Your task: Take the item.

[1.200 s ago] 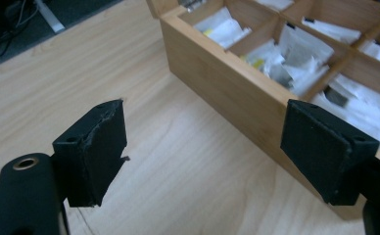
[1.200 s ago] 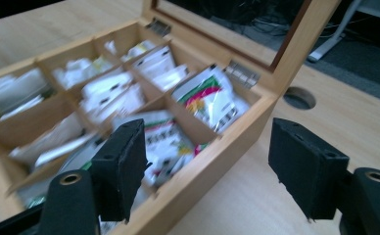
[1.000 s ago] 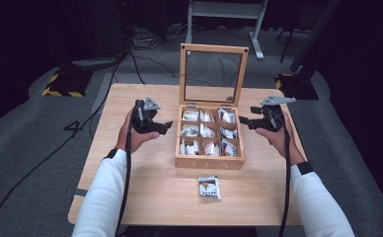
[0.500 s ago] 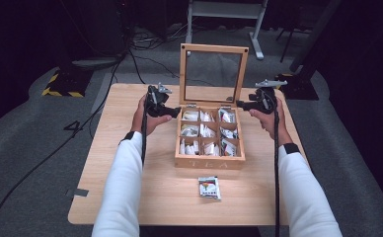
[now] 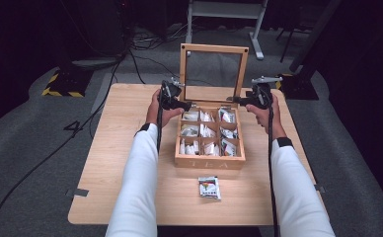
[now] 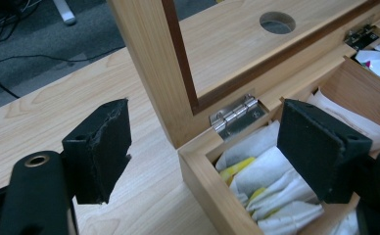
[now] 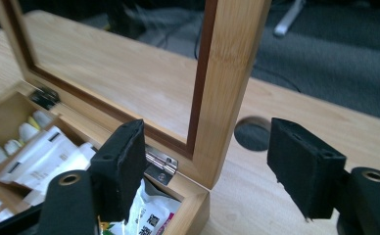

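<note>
Box (image 5: 210, 136) of tea bags sits at mid-tabletop (image 5: 125, 143), its glazed lid (image 5: 213, 71) standing upright. Since a second ago both hands have moved from beside the box's middle up to its back corners: the left tongs (image 5: 185, 104) now sit at the back left corner, the right tongs (image 5: 240, 100) at the back right. A loose sachet (image 5: 209, 187) lies in front of the box, unmoved. The left gripper view shows what the high view cannot: the left tongs (image 6: 205, 142) are released, jaws spread either side of the lid's post above a silver hinge (image 6: 237, 115). The right gripper view likewise shows the right tongs (image 7: 207, 166) released, straddling the lid's other post, a round hole (image 7: 253, 133) in the tabletop just behind.
</note>
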`<act>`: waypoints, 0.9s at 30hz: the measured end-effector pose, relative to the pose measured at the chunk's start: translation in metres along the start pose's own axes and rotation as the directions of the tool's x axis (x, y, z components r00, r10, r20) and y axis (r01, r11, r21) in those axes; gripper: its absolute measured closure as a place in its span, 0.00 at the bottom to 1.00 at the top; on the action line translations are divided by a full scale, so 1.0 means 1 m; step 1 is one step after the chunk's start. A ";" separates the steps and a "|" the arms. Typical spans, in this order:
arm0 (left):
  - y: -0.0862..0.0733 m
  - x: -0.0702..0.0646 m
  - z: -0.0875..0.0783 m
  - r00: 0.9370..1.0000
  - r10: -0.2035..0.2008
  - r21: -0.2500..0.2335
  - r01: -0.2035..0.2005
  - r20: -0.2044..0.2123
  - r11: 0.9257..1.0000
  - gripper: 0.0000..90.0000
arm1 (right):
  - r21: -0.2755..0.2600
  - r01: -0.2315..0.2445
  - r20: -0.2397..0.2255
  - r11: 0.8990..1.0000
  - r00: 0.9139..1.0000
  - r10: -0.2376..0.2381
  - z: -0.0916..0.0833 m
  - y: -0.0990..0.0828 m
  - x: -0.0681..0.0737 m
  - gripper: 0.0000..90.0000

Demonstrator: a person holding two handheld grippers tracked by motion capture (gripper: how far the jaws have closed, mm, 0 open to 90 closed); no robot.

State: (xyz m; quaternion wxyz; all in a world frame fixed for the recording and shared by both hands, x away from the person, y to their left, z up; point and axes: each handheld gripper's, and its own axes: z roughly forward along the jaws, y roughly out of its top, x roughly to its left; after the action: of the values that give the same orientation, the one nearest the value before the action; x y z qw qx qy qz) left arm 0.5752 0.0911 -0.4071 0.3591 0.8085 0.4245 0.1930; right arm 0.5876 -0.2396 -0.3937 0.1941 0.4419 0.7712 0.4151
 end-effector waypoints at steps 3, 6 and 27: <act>0.004 0.000 0.003 1.000 -0.021 -0.004 0.021 0.004 1.000 0.23 | 0.026 -0.004 0.007 1.000 1.000 0.004 0.008 0.004 0.002 0.34; 0.006 -0.001 0.007 1.000 -0.016 0.008 0.016 -0.011 1.000 0.23 | 0.020 -0.020 -0.002 1.000 1.000 0.020 0.015 0.008 0.004 0.34; 0.015 0.001 0.021 0.998 -0.053 0.022 0.052 0.037 0.998 0.23 | 0.073 -0.050 0.008 0.996 0.999 0.049 0.040 0.012 0.013 0.32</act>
State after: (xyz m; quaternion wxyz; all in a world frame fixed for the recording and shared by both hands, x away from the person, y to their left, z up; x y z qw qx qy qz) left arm 0.5968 0.0776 -0.4103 0.3636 0.8042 0.4407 0.1638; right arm 0.6132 -0.2065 -0.4058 0.1699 0.4690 0.7740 0.3899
